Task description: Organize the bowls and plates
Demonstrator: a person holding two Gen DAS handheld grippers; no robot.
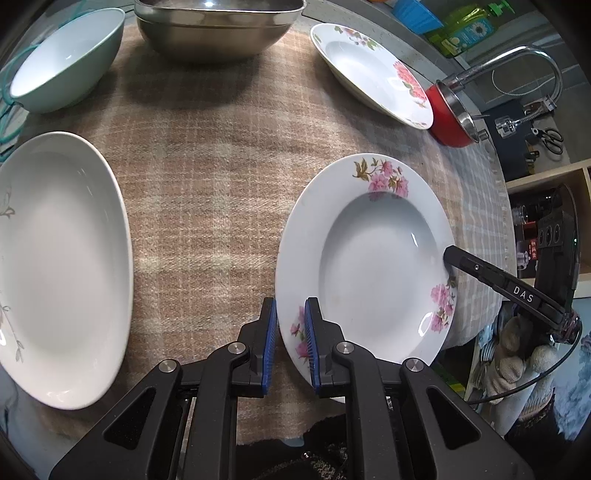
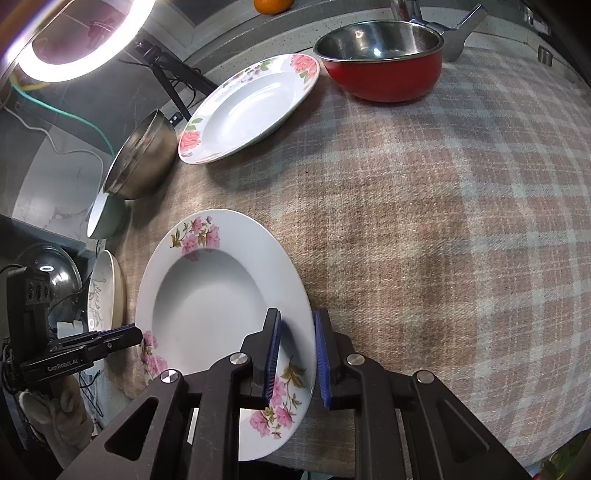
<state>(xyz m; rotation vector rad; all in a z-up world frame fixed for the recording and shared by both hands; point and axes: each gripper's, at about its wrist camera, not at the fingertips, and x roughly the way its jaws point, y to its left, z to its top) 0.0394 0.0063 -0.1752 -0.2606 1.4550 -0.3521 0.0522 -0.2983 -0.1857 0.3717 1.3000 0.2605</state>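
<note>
Holds the flowered deep plate (image 1: 373, 258) from two sides at once. Pinches its rim between the blue pads of the left gripper (image 1: 290, 306), jaws nearly together, one pad on the upper face of the rim beside a pink spray, the other at the outer edge. Does the same on the opposite rim with the right gripper (image 2: 297, 314), jaws narrow, the inner pad on the rim's top face and the outer pad just at its edge.

Faces well-up, close to level. Being round, has no long axis of its own; runs its gripped line from rim to rim straight across the well. Carries three flower sprays on the rim: one on the far side, away from both cameras, and one near each grip.

Lies over the near part of the plaid cloth (image 1: 203, 166), with its near edge reaching past the table's edge in the right wrist view. Cannot tell whether resting on the cloth or raised just off it.

Shares the cloth with a plain white plate (image 1: 62, 266) well apart to the left, a mint bowl (image 1: 66, 59) and a steel bowl (image 1: 218, 29) at the far side, and a second flowered plate (image 1: 369, 70) just beside a red bowl (image 1: 450, 114) at the far right.
</note>
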